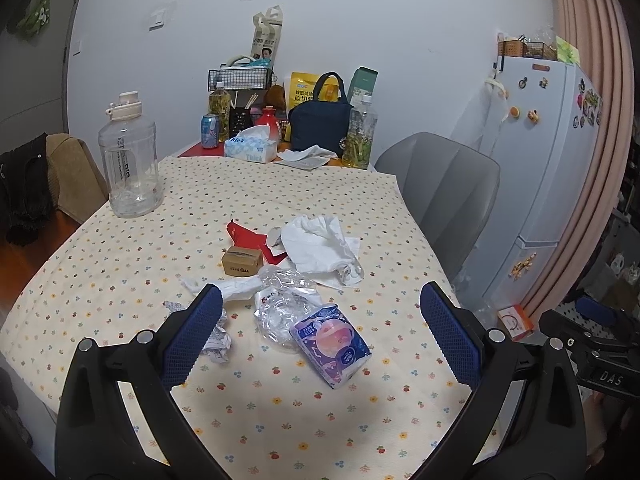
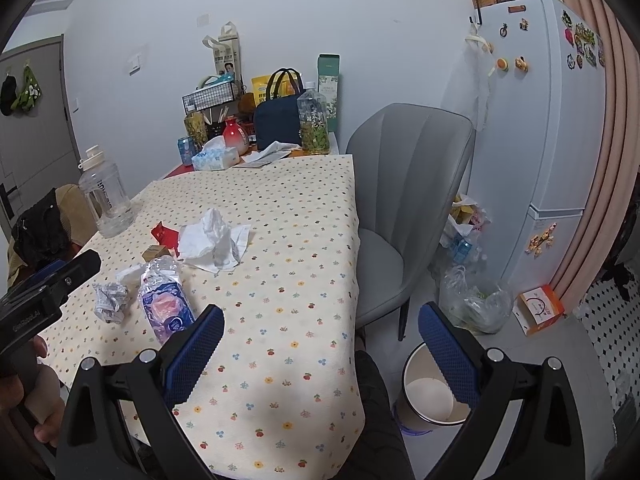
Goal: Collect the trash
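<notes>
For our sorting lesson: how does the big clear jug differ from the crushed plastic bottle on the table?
The clear jug stands upright and keeps its shape; the crushed plastic bottle lies flattened. The jug stands alone by the table edge; the bottle sits among the litter. Both are transparent.

White wall, grey chair, white fridge, pink curtain

Both views are lit evenly by soft, cool indoor light, moderately bright, with no harsh glare. A broad faint shadow falls across the near edge of the bench under its cream flower-dotted cloth. Fisheye bending is strong: the pink pleated curtain and the tall white fridge bow outward, and the corners go black. Focus holds sharp mid-frame, softening slightly toward the edges.
</notes>
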Tool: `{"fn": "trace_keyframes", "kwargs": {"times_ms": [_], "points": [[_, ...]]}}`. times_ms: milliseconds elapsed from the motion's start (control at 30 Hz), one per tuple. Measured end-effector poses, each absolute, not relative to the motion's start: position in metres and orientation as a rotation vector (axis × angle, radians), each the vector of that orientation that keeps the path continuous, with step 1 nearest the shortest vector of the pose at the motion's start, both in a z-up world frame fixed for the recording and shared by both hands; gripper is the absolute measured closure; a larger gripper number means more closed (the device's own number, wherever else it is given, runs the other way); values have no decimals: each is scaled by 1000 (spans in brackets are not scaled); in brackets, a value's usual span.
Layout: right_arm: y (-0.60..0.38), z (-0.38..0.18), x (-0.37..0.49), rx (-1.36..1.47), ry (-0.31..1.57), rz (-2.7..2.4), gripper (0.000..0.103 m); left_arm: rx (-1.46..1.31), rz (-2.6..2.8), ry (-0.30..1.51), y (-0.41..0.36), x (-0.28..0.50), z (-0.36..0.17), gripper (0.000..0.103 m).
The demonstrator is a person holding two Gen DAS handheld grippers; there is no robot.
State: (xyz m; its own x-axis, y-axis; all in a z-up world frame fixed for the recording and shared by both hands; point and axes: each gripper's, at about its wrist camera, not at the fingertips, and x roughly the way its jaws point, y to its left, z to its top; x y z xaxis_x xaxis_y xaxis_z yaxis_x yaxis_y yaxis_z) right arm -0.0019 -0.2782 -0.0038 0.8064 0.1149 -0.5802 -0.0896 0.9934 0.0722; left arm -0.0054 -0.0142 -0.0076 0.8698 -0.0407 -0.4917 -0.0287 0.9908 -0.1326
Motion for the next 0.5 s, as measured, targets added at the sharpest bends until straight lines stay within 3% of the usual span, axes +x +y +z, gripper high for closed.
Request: {"fn": "trace_keyframes", "kwargs": {"times_ms": [500], "points": [[-280, -8, 0, 48, 634, 105, 8, -144, -7, 524, -13, -5, -12, 5]]}}
